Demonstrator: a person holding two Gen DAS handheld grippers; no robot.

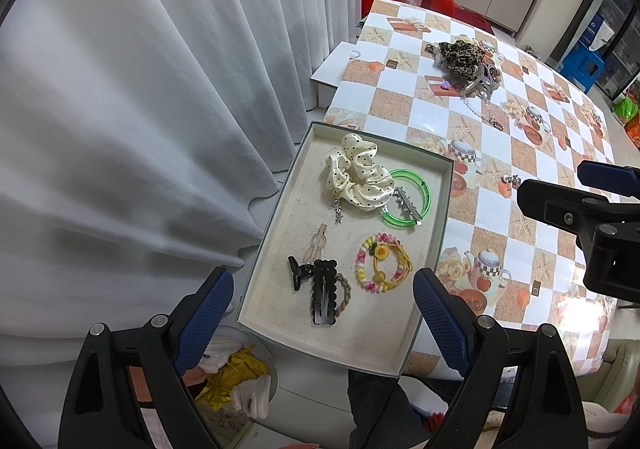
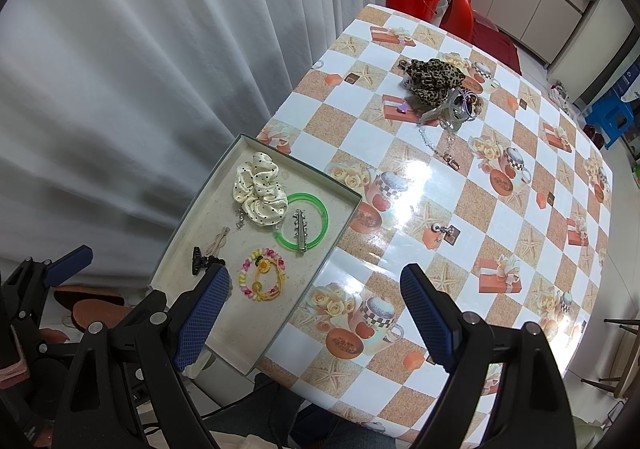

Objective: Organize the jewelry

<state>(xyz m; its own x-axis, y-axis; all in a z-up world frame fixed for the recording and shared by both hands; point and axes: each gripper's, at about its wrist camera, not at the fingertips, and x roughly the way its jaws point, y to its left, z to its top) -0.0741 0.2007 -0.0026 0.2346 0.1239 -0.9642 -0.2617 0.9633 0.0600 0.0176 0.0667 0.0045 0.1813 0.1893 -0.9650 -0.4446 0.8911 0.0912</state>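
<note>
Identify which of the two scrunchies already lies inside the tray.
The cream polka-dot scrunchie; it lies in the tray by the green bangle, while the leopard-print scrunchie sits on the table.

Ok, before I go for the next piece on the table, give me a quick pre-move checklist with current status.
1. Right tool open and empty: ok.
2. Left tool open and empty: ok.
3. Tray has free floor for another piece: ok.
4. Small earring lies alone on the tablecloth, nothing touching it: ok.
5. Leopard scrunchie pile separable from the chain and clips: cannot tell, they look tangled.
6. Tray fully supported by the table: not ok, its near corner overhangs the edge.
</note>
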